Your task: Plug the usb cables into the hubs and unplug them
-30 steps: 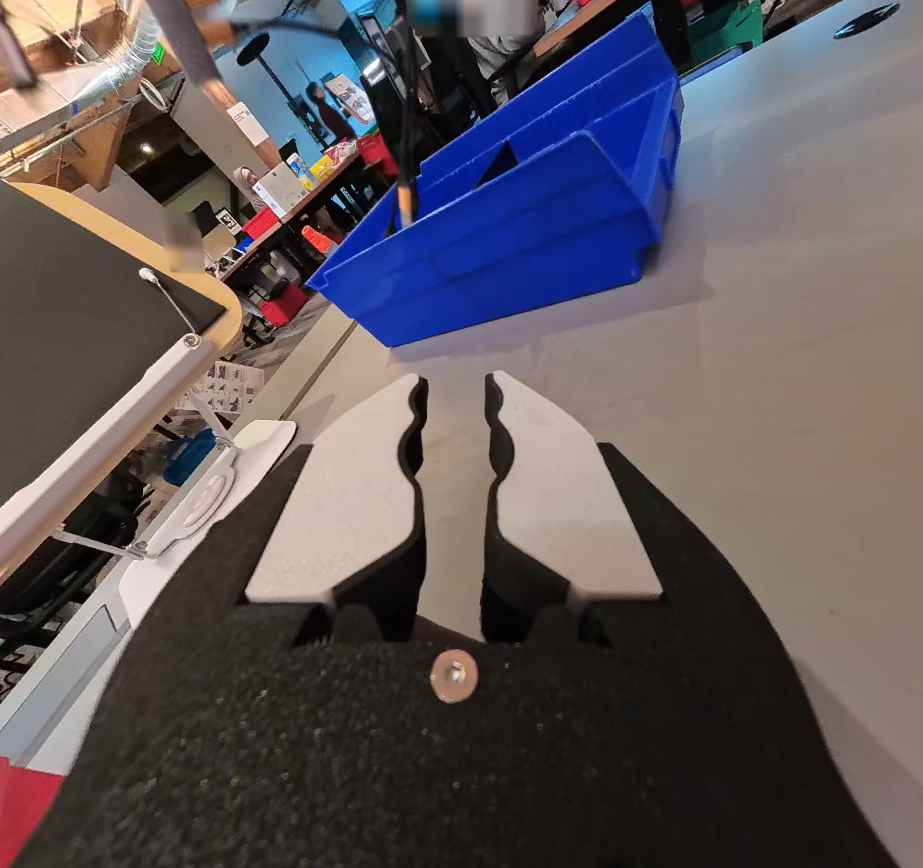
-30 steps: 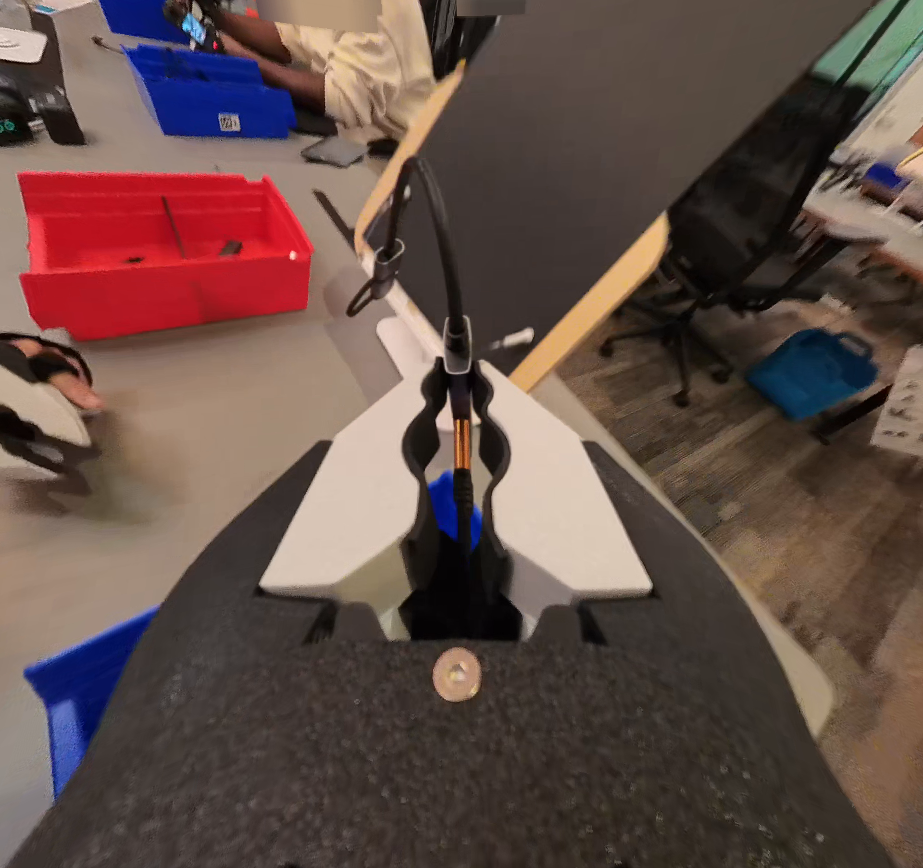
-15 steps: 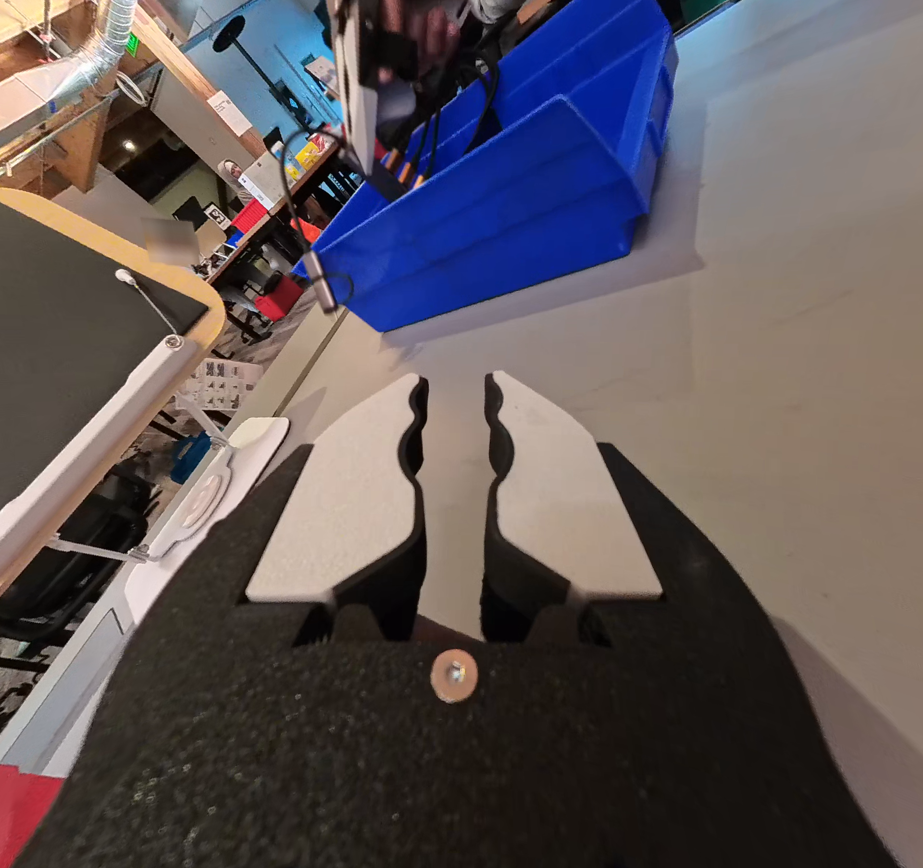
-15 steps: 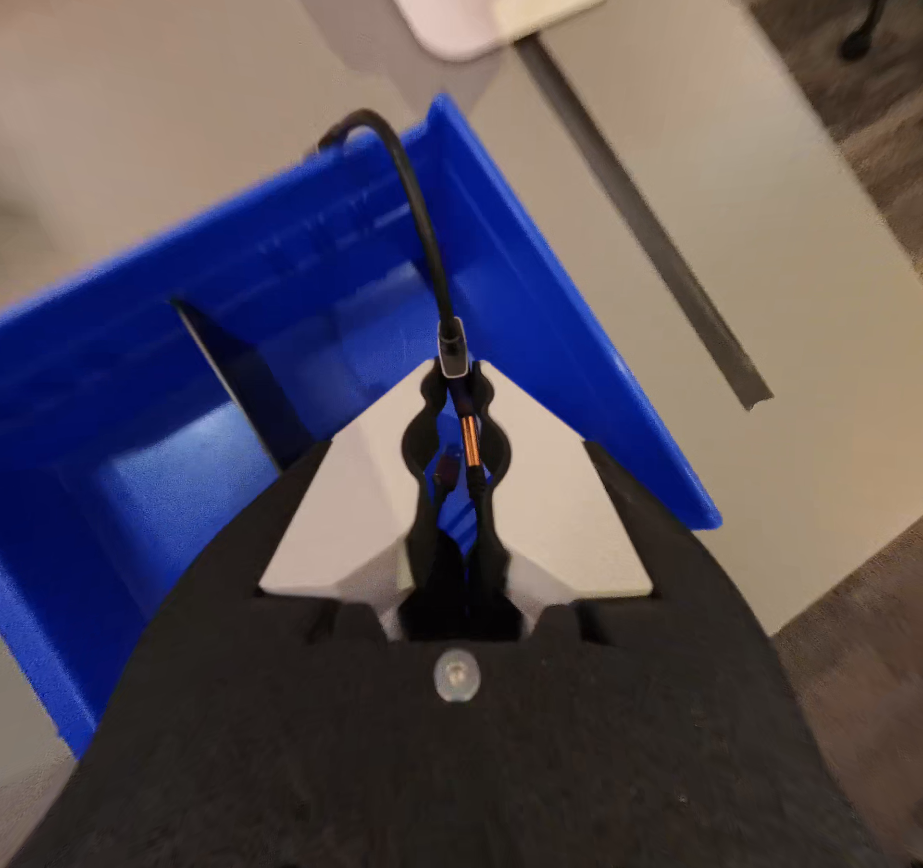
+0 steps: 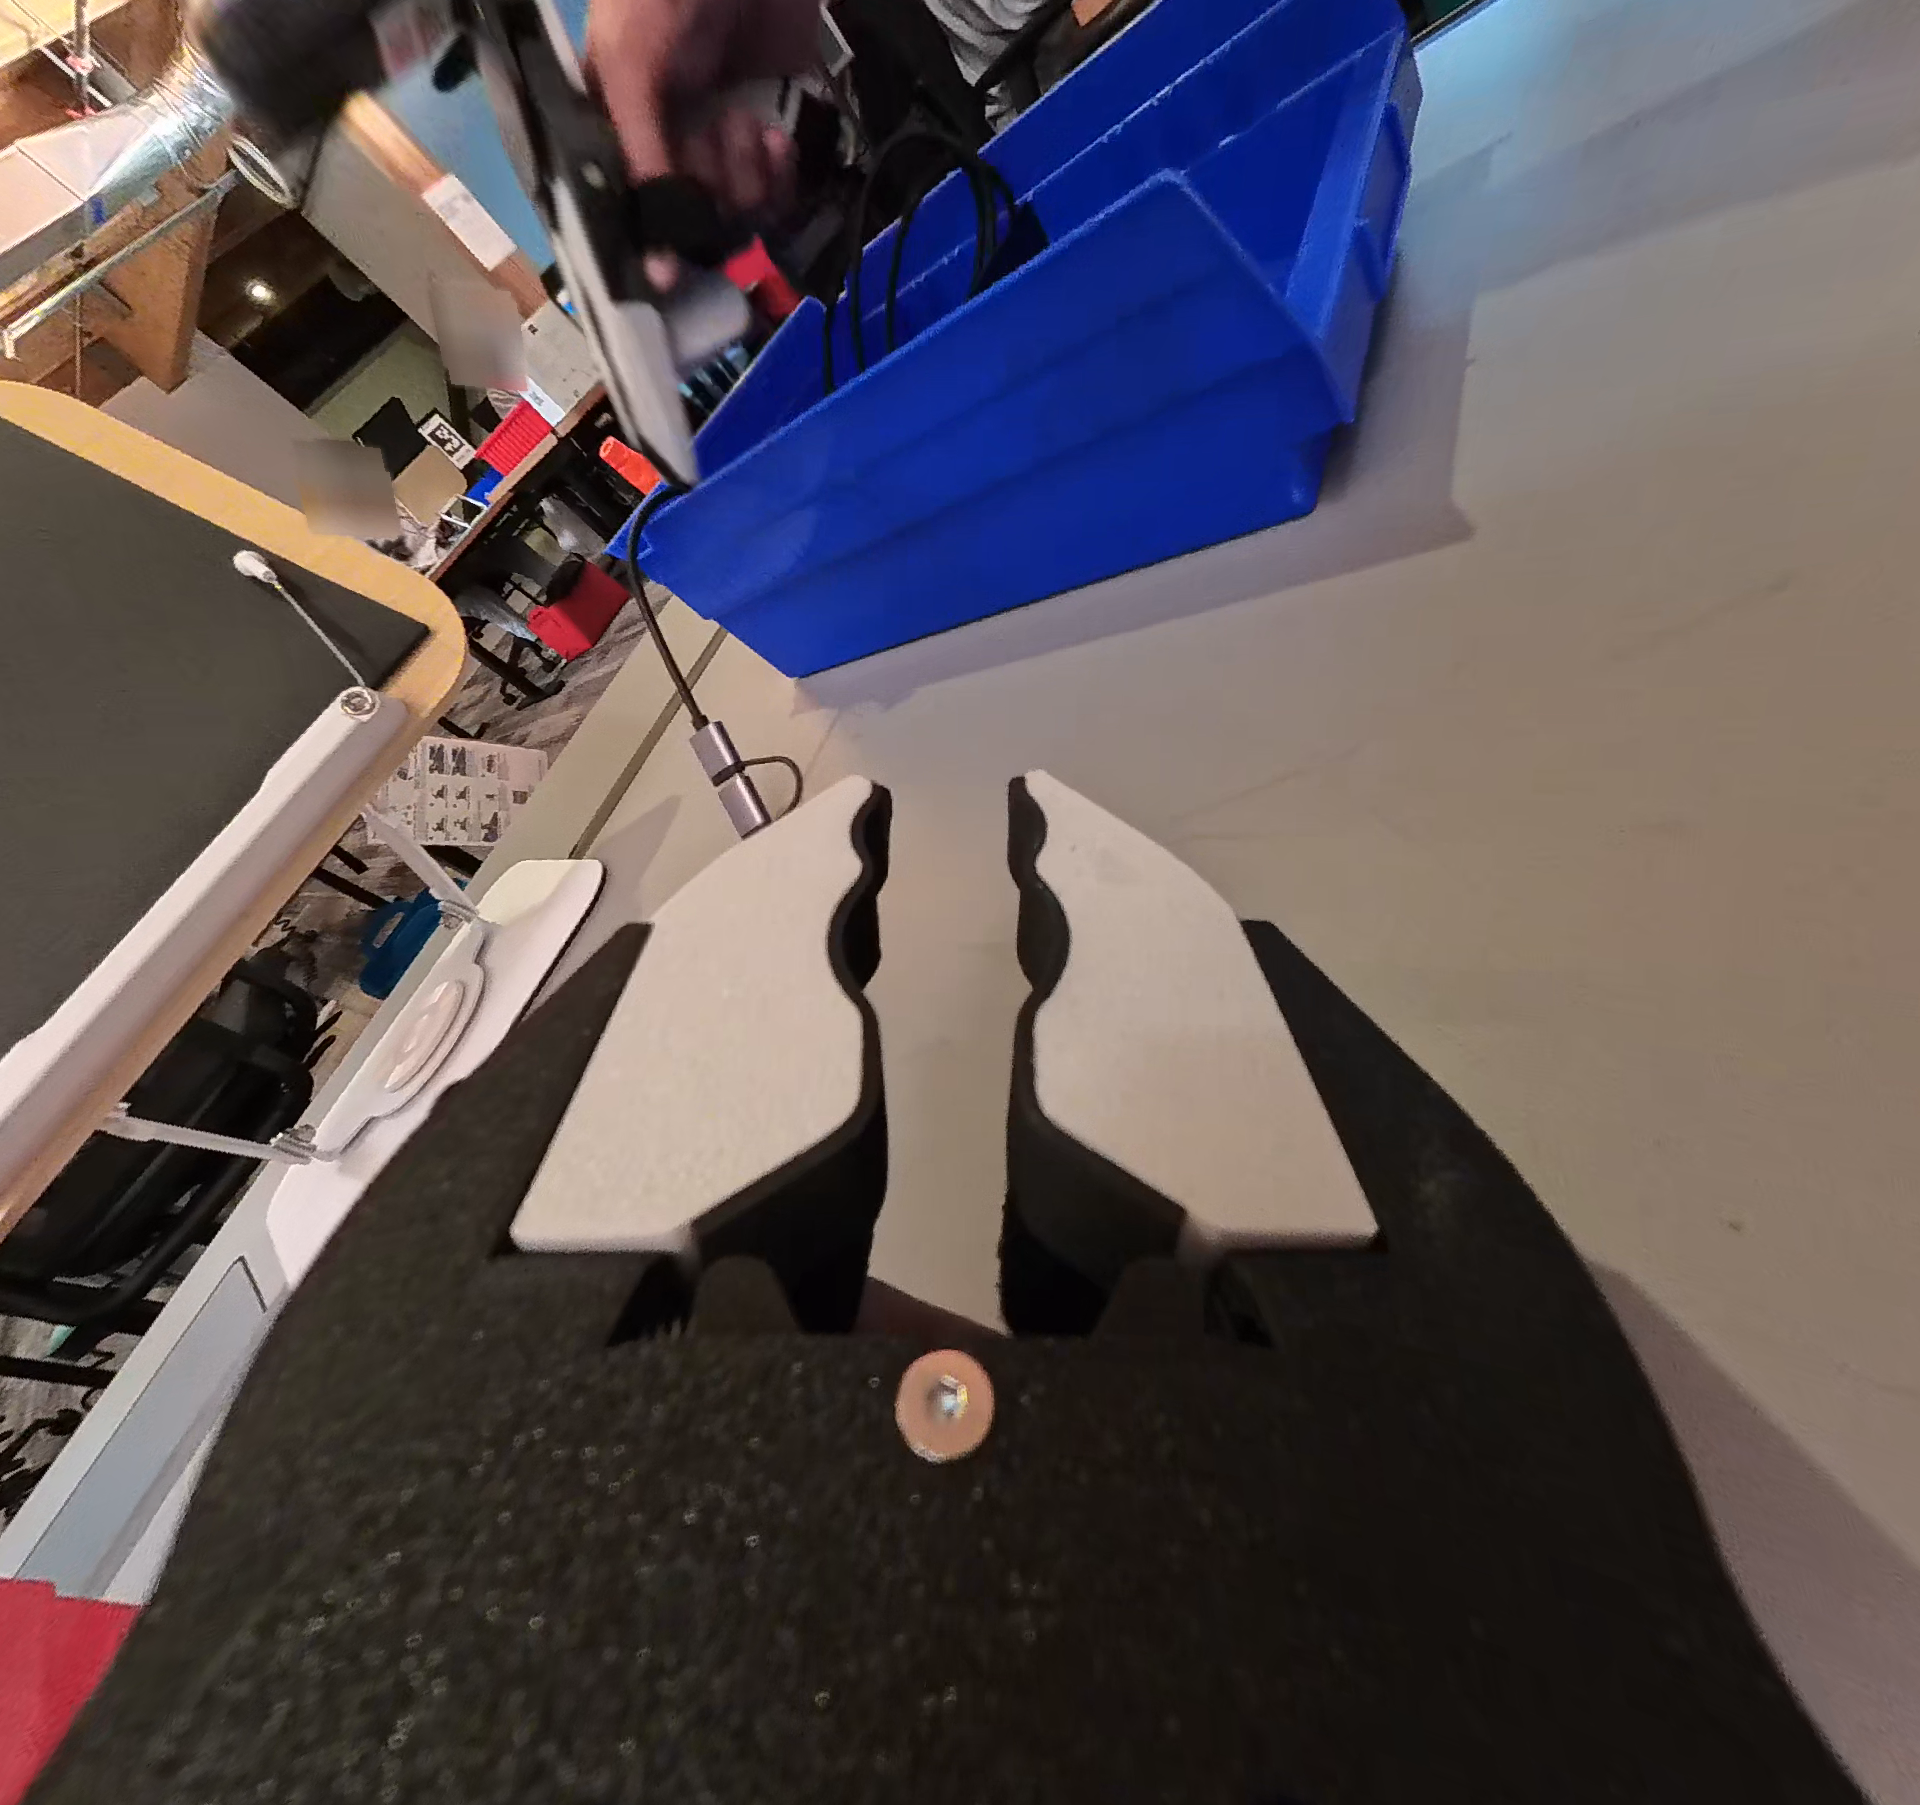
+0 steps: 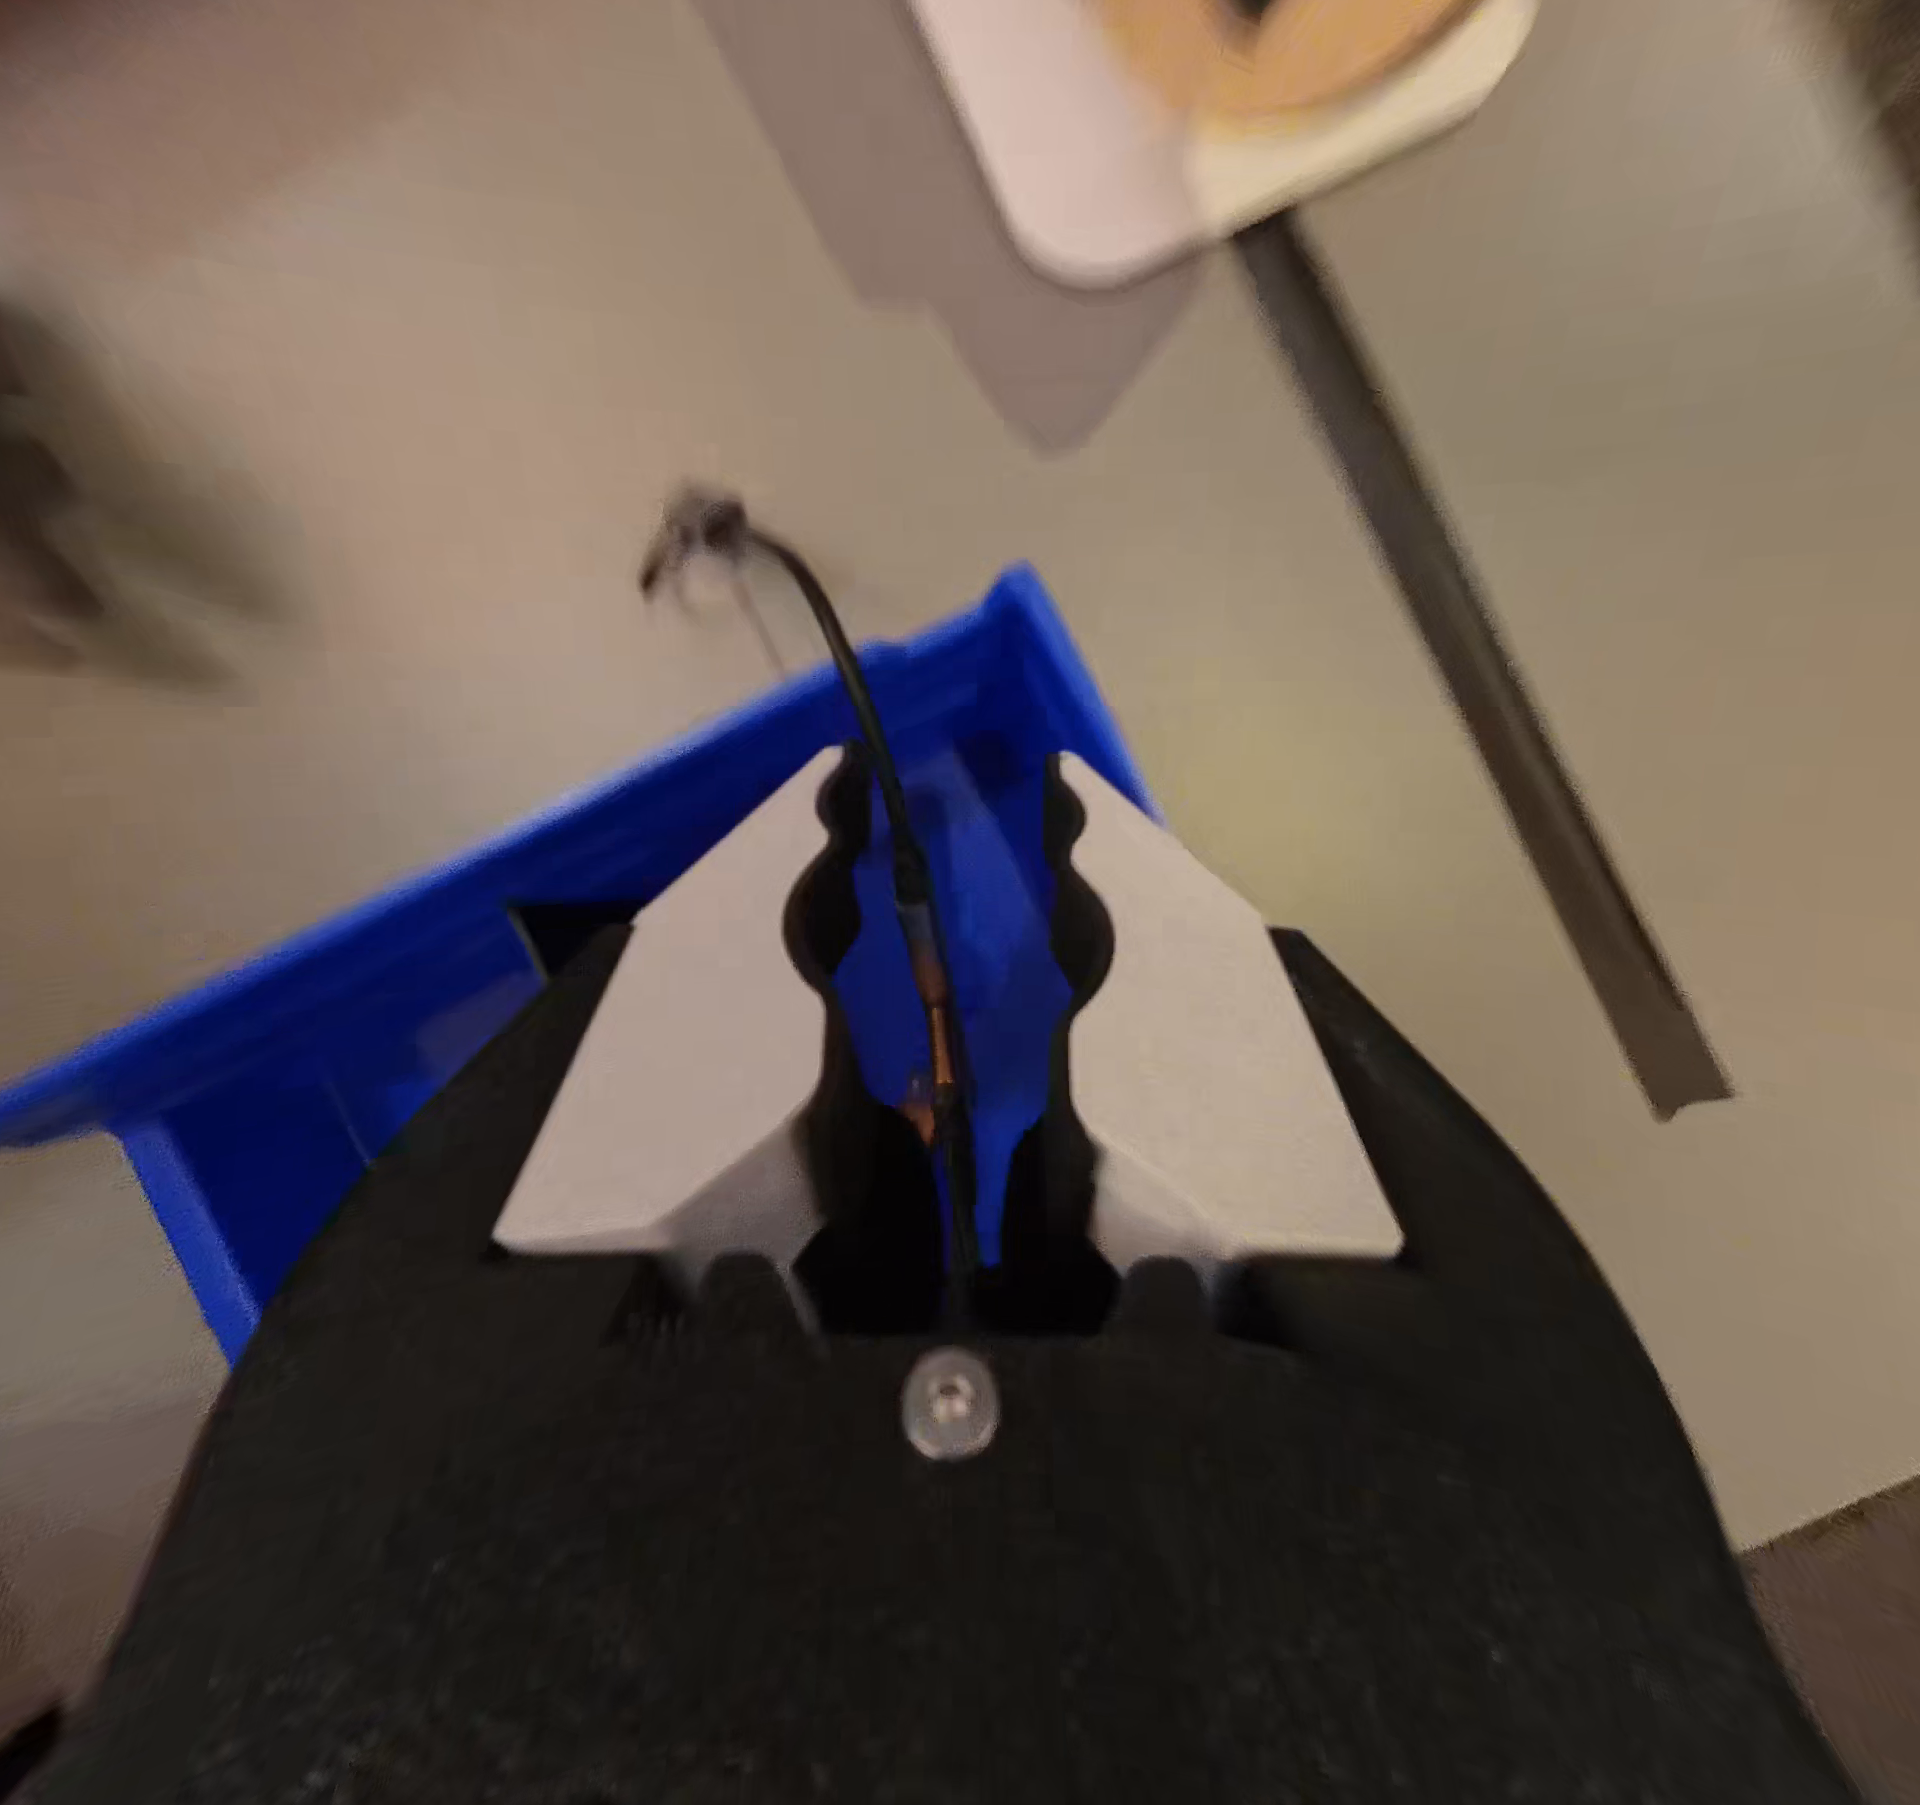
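A: Is the USB cable (image 6: pixel 940 986) being gripped by the right tool (image 6: pixel 945 768)?

B: No, its jaws are parted; the cable is draping over the blue bin (image 6: pixel 623 799) at mid-frame.

A: And the left tool (image 5: pixel 945 794)?

B: Slightly parted, empty. The metal plug (image 5: pixel 740 794) on the counter (image 5: pixel 1558 820) is risking being snagged or dragged off.

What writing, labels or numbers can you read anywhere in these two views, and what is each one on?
Printed sheet on the floor: too small to read.
White label on the far wall: too small to read.
Blue bin: no writing seen.
Right wrist view: motion-blurred, nothing legible.
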Demonstrator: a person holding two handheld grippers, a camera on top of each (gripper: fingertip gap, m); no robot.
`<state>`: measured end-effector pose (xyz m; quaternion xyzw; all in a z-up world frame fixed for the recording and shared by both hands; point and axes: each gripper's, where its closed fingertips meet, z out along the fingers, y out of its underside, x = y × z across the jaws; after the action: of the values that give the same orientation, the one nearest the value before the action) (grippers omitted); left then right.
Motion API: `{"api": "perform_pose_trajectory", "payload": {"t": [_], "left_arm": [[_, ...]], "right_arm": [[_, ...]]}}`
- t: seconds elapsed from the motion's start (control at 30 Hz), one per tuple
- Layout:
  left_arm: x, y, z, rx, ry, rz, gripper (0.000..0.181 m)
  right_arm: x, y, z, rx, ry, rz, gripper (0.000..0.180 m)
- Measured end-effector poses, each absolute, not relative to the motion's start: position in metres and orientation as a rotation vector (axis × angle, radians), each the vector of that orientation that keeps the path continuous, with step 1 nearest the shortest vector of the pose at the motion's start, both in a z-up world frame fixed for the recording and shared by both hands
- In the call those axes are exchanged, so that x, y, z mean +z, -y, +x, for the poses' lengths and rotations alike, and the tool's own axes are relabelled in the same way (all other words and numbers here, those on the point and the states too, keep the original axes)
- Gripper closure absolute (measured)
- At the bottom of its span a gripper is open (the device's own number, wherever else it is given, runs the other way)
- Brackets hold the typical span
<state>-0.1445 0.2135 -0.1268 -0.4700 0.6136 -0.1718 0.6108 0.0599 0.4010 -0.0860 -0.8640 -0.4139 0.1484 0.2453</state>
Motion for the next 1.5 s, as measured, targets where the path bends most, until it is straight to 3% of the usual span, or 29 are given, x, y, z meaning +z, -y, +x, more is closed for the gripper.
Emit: {"api": "perform_pose_trajectory", "payload": {"t": [0.03, 0.17, 0.23, 0.33, 0.47, 0.6, 0.8, 1.07, 1.27, 1.5], "left_arm": [[-0.126, -0.213, -0.144, -0.396, -1.416, -1.084, 0.159], [-0.124, -0.215, -0.145, -0.405, -1.402, -1.102, 0.159], [-0.124, -0.218, -0.146, -0.424, -1.388, -1.134, 0.159], [-0.123, -0.223, -0.148, -0.473, -1.356, -1.192, 0.159], [-0.118, -0.216, -0.149, -0.605, -1.304, -1.307, 0.159], [-0.119, -0.158, -0.152, -0.956, -1.316, -1.522, 0.156], [-0.112, -0.125, -0.198, -1.025, -1.33, -1.718, 0.148], [-0.075, -0.22, -0.349, -0.425, -1.206, -1.962, 0.144], [-0.125, -0.297, -0.424, 0.035, -1.665, -1.966, 0.146], [-0.181, -0.33, -0.422, 0.064, -2.09, -2.001, 0.142]], "right_arm": [[-0.062, -0.403, 0.057, 0.418, 1.066, -2.284, 0.147], [0.031, -0.364, 0.032, 0.502, 0.817, -1.988, 0.142], [0.043, -0.316, 0.018, 0.459, 0.76, -1.887, 0.14], [0.017, -0.237, -0.007, 0.379, 0.665, -1.801, 0.142], [-0.067, -0.147, -0.055, 0.447, 0.481, -1.809, 0.146], [-0.115, -0.102, -0.085, 0.425, 0.443, -1.819, 0.15], [-0.125, -0.101, -0.076, 0.202, 0.64, -1.787, 0.152], [-0.133, -0.106, -0.073, 0.289, 0.587, -1.838, 0.153], [-0.131, -0.106, -0.092, 0.382, 0.622, -1.817, 0.153], [-0.134, -0.114, -0.102, 0.425, 0.648, -1.837, 0.153]]}}
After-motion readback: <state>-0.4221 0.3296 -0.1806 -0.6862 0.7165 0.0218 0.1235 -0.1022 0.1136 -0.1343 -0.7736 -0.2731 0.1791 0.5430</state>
